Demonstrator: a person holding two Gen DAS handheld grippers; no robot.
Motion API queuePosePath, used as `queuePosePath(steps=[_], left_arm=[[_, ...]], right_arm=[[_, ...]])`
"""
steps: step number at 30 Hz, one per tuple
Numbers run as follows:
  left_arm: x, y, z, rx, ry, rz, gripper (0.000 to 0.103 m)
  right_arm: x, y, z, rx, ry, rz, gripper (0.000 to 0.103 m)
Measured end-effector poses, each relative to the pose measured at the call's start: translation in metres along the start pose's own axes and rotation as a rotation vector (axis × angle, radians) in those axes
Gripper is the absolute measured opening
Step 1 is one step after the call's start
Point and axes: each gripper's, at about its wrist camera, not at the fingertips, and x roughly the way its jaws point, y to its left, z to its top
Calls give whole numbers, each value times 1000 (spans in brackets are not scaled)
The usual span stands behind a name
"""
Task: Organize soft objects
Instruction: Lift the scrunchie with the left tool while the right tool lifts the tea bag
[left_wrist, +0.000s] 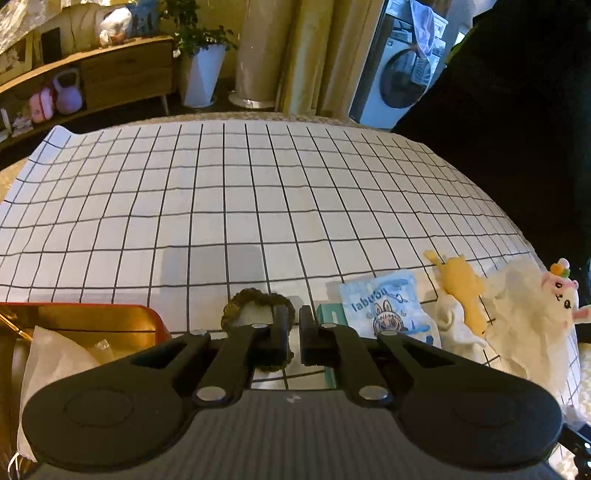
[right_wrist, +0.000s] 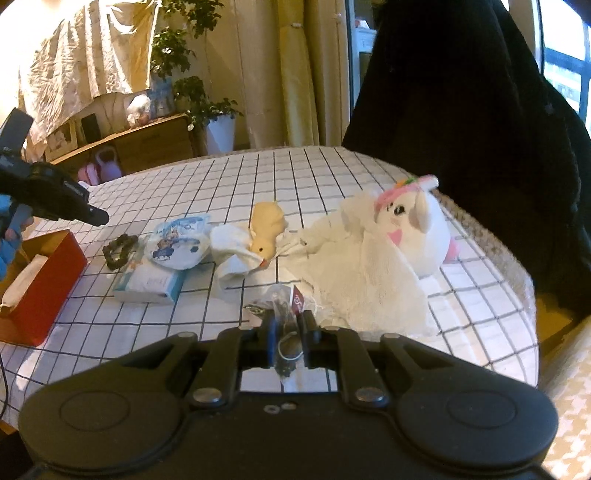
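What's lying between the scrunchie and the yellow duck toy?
In the right wrist view: the tissue pack with the blue labubu pouch on it.

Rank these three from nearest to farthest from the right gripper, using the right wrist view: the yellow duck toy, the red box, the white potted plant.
1. Yellow duck toy, ahead of the right gripper, mid-table.
2. Red box, at the table's left edge.
3. White potted plant, on the floor beyond the table.
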Motion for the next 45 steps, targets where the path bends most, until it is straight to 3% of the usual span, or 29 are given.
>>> queuePosePath(steps=[3, 5, 11, 16, 21, 27, 34, 36, 41, 45], left_arm=[[2, 2, -2, -4, 11, 7, 6], [3, 2, -3, 1, 10, 10, 6], [24, 3, -5, -41, 55, -13, 6], [41, 4, -5, -49, 101, 20, 9], [55, 4, -4, -31, 124, 51, 48], [60, 2, 0, -7, 126, 66, 58], [74, -13, 2, 36, 130, 117, 55], [79, -19, 0, 55, 134, 135, 36], [82, -34, -13, 115, 121, 136, 14], [84, -40, -17, 94, 115, 134, 8]], right_arm=[[5, 1, -3, 0, 5, -12, 18], [7, 2, -4, 1, 6, -12, 12], [12, 3, -6, -6, 16, 3, 11], [17, 2, -8, 2, 27, 17, 11], [21, 0, -9, 11, 37, 33, 11], [25, -2, -11, 23, 43, 47, 11], [27, -4, -12, 32, 47, 50, 11], [27, -4, -12, 30, 49, 46, 11], [27, -7, -14, 34, 55, 35, 11], [27, -6, -14, 32, 54, 34, 11]])
